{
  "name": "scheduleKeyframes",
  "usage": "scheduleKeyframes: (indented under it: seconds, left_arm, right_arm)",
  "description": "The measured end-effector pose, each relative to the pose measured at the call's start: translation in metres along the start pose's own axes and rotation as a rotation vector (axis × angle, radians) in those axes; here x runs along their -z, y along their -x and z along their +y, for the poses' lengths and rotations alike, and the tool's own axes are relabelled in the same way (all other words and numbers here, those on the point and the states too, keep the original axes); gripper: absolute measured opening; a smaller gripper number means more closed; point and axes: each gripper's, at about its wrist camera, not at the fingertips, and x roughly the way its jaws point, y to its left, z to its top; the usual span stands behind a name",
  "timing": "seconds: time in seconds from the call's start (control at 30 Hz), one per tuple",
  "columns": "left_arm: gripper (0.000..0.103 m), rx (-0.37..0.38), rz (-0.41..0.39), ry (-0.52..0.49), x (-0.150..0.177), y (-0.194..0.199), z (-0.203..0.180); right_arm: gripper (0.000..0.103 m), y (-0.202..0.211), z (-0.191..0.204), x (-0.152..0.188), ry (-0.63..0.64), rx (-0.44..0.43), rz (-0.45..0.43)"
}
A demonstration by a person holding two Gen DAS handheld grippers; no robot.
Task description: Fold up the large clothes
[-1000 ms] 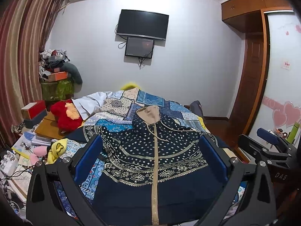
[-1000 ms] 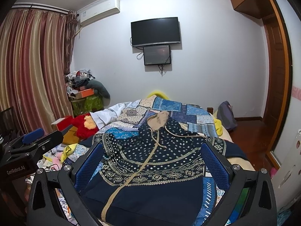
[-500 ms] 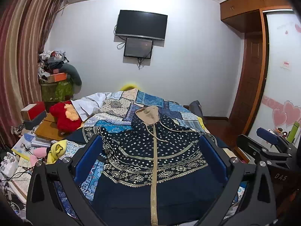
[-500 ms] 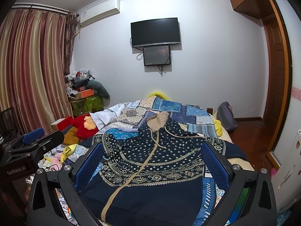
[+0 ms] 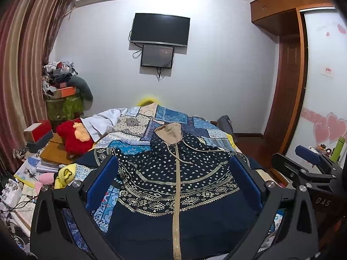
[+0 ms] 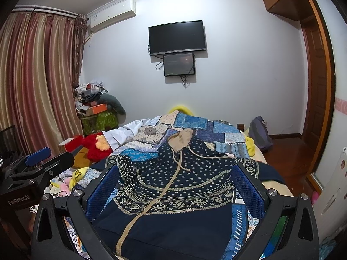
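A large navy hooded jacket [image 5: 173,179] with white dots, patterned bands, a tan zipper and a tan hood [image 5: 170,131] lies spread flat on the bed, hood at the far end. It also shows in the right wrist view [image 6: 173,184]. My left gripper [image 5: 173,169] is open and empty, held above the jacket's near half. My right gripper [image 6: 173,173] is open and empty too, above the same area. The right gripper shows at the right edge of the left wrist view [image 5: 312,169], and the left gripper at the left edge of the right wrist view [image 6: 41,162].
A blue patchwork quilt [image 5: 173,119] covers the bed. A red plush toy [image 5: 73,136], boxes, books and clutter lie left of the bed. A piled stand [image 5: 63,93] is by the curtains. A wardrobe [image 5: 288,86] and a bag [image 6: 259,134] are on the right.
Both views have shifted very slightly. The jacket lies as before and both grippers stay open.
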Motion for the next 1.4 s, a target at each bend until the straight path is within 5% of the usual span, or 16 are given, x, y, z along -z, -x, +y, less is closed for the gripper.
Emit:
scheduleKeyframes:
  seconds: [0.93,1.13,1.4]
  left_arm:
    - [0.103,-0.046,-0.008,0.008,-0.007,-0.022,0.020]
    - [0.103,-0.156,0.001,0.002,-0.015,-0.063,0.056]
    - [0.103,-0.331,0.165,0.114,0.008,-0.161,0.147]
  right_arm:
    - [0.103,-0.029,-0.004,0.003,-0.002,-0.005,0.039]
    - [0.103,-0.063,0.001,-0.001,0.025,-0.007,0.061]
    - [0.103,-0.154,0.000,-0.001,0.027,-0.008,0.153]
